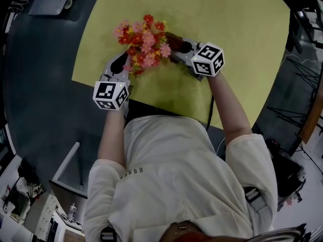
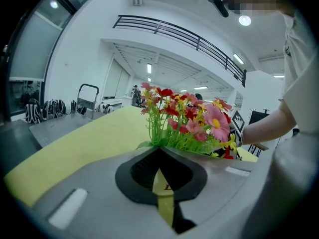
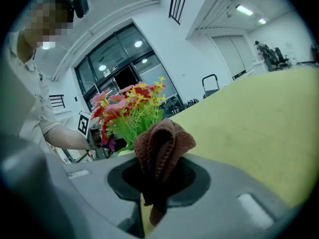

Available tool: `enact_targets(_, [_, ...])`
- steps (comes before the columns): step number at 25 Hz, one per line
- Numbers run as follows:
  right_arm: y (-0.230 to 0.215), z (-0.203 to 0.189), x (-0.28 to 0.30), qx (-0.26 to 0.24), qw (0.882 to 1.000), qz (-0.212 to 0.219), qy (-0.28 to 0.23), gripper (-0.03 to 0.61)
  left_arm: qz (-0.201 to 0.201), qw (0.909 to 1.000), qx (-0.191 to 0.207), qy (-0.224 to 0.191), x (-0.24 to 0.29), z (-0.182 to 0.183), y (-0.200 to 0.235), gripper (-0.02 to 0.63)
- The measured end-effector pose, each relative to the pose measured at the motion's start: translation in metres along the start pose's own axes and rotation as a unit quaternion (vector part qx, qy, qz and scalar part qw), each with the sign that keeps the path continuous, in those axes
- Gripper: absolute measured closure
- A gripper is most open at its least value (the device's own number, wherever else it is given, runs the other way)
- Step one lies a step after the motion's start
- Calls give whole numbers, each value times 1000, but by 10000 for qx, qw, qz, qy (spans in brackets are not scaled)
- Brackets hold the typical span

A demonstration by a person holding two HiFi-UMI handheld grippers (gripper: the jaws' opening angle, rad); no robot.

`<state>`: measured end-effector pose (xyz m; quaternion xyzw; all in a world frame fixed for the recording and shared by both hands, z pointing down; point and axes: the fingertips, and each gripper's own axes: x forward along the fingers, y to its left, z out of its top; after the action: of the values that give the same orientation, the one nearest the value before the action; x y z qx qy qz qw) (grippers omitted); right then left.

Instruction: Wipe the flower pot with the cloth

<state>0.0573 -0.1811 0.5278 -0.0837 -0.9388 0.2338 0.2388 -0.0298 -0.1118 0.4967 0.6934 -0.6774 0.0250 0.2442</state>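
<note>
pale flower pot [image 2: 162,183]: only a sliver bearing part of a letter shows, pinched in the left gripper [image 2: 159,157]; the rest is hidden under the bunch of red, pink and yellow artificial flowers [image 1: 144,40].
brown knitted cloth [image 3: 160,146]: lower end buried in the right gripper [image 3: 157,178].
distant figures [image 2: 135,91] behind flowers: too small to tell.

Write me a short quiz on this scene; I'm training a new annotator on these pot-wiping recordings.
1. True or false: the right gripper is shut on a brown cloth.
2. What colour is the mat under the flowers? A red, B yellow-green, C white.
3. Fill in: in the head view the flowers stand ___ the left gripper and the right gripper.
Key: 1 true; 2 B; 3 between.
</note>
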Motion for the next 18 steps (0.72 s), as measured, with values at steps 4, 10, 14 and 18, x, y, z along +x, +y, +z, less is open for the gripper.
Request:
enact_targets(4, [11,-13,-7,104,9998,-148,-22,520,-128,9995,-259,113,1,1,0,603])
enact_targets(10, [9,-18,-35,311,9894,-1336,-475,520,-474,9987,-131,-155,-6,16,-2,602])
enact_targets(14, [18,-26,-53,509,9652,-2408,-886,518,-781,9969,15,-138,-19,18,7,603])
enact_targets(18, [41,-35,-57,750,9318,-3336,-1221,520,-1284,9916,105,81,-33,23,22,603])
